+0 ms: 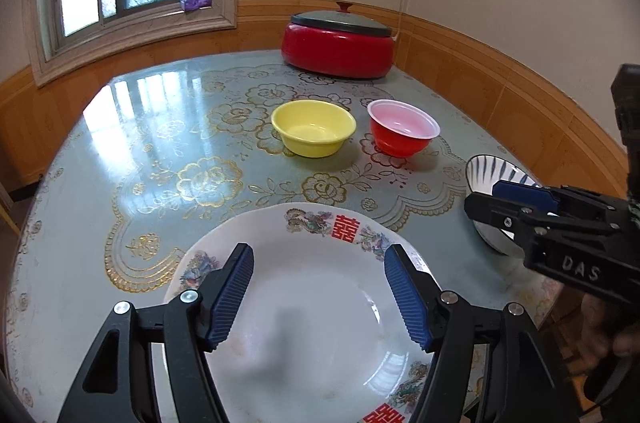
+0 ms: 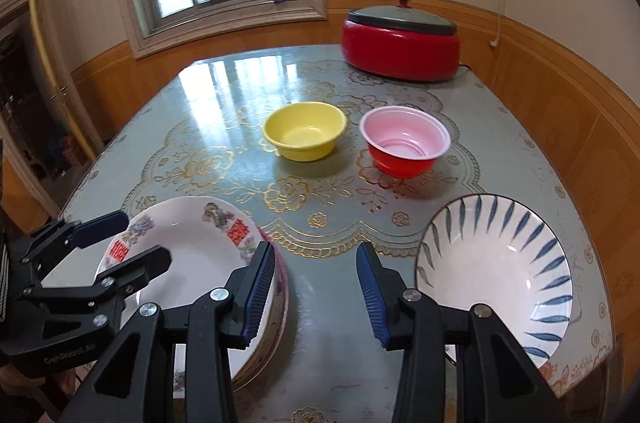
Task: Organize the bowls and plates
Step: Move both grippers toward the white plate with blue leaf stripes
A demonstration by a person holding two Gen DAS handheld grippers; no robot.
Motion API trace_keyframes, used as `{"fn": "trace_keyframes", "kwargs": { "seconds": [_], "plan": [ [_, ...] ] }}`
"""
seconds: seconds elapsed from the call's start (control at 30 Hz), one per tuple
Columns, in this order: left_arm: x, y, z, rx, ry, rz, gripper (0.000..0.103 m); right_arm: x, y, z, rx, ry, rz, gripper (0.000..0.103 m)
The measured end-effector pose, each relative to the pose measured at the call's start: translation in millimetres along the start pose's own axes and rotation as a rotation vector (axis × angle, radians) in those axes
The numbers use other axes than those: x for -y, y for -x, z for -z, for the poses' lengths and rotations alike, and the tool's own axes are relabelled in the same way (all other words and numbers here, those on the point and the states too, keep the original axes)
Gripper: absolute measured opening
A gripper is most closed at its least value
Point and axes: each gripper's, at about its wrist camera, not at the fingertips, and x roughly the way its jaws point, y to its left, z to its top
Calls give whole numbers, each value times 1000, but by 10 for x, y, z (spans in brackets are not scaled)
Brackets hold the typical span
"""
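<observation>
1. The white plate with red characters (image 1: pixel 320 303) lies at the near left of the table (image 2: pixel 320 363), resting, as far as I can tell, on another plate whose pinkish rim (image 2: pixel 282 307) shows beneath it. I judge this to be the plate stack.
2. The blue-striped bowl (image 2: pixel 496 279) sits at the near right edge, well apart from the stack. The yellow bowl (image 2: pixel 304 131) and red bowl (image 2: pixel 404 141) stand side by side mid-table, not yet nested.
3. My left gripper (image 1: pixel 319 297) hovers over the white plate, its jaws fairly wide, pads clear of the plate, holding nothing.
4. My right gripper (image 2: pixel 316 293) is part open over bare table between the stack and the striped bowl, empty, touching neither.
</observation>
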Motion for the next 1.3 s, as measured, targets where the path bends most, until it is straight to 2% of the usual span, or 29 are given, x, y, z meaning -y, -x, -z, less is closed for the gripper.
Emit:
{"fn": "trace_keyframes", "kwargs": {
  "seconds": [0.17, 0.3, 0.47, 0.7, 0.77, 0.83, 0.93, 1.03, 1.1, 1.13, 1.23, 1.27, 1.3],
  "plan": [
    [-33, -121, -2, -40, 14, 59, 70, 184, -9, -13, -23, -43, 83, 43],
    [26, -184, -38, -50, 19, 63, 70, 443, -12, -44, -33, -69, 126, 43],
    [147, -195, -178, -22, 31, 46, 71, 821, -75, -175, -42, -60, 147, 43],
    [377, -397, -473, -35, 159, 21, 71, 1526, -265, -541, -94, -98, 21, 43],
    [491, -483, -559, -35, 174, -1, 72, 1660, -353, -641, -109, -81, 2, 43],
    [573, -590, -633, -30, 212, -19, 78, 1772, -465, -744, -127, -63, -16, 43],
    [656, -803, -762, -63, 281, -11, 78, 1914, -701, -916, -172, -63, -94, 43],
    [721, -1017, -888, -92, 331, -5, 73, 1997, -974, -1092, -222, -100, -173, 43],
    [757, -1136, -963, -106, 351, -17, 64, 2014, -1131, -1196, -239, -116, -206, 43],
    [776, -1202, -1006, -114, 357, -31, 59, 2022, -1219, -1243, -250, -125, -216, 43],
    [829, -1362, -1100, -121, 353, -45, 54, 2011, -1445, -1339, -280, -137, -244, 43],
    [835, -1409, -1117, -125, 351, -58, 49, 1999, -1504, -1362, -285, -136, -242, 43],
    [841, -1469, -1141, -134, 355, -67, 47, 1979, -1559, -1385, -290, -133, -239, 43]
  ]
}}
